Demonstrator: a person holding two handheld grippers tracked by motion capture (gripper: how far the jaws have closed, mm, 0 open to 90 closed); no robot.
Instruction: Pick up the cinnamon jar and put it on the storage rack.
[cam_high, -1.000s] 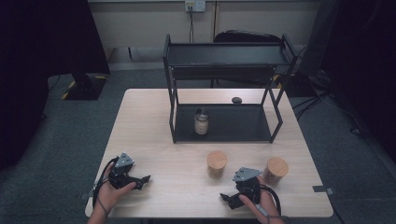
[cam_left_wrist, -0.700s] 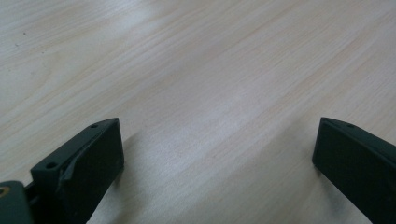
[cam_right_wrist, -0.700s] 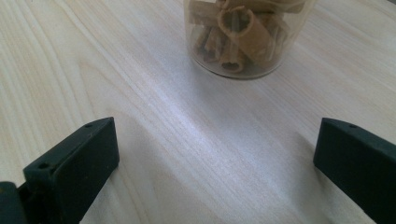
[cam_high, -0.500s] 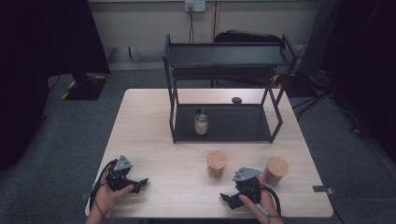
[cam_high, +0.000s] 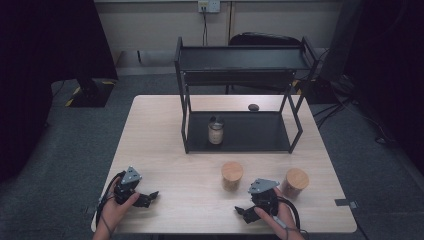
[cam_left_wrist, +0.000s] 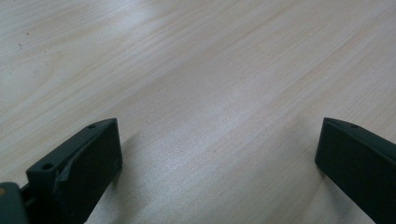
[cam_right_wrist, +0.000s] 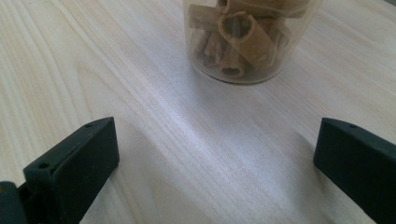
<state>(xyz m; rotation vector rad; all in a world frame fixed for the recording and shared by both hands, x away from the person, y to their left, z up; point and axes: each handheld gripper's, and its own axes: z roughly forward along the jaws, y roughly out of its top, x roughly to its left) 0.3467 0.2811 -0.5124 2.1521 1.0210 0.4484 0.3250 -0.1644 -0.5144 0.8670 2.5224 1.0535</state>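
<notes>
My left gripper (cam_high: 146, 198) rests near the table's front left corner, held by a hand, and is open. Its own view has the jaws of the left gripper (cam_left_wrist: 217, 158) spread wide over bare wood, nothing between them. My right gripper (cam_high: 243, 210) sits at the front right, open too. A clear jar of tube pasta (cam_right_wrist: 247, 37) stands just ahead of the right gripper (cam_right_wrist: 215, 158), apart from its jaws. Two jars with wooden lids (cam_high: 232, 174) (cam_high: 296, 181) stand beside that hand.
A black two-shelf rack (cam_high: 240, 60) stands at the back of the light wooden table (cam_high: 160, 145). On its lower shelf is a small glass jar (cam_high: 215, 131). A small dark object (cam_high: 253, 107) lies behind it.
The left gripper has edged slightly toward the near table edge. The right gripper and the jars have stayed put.
</notes>
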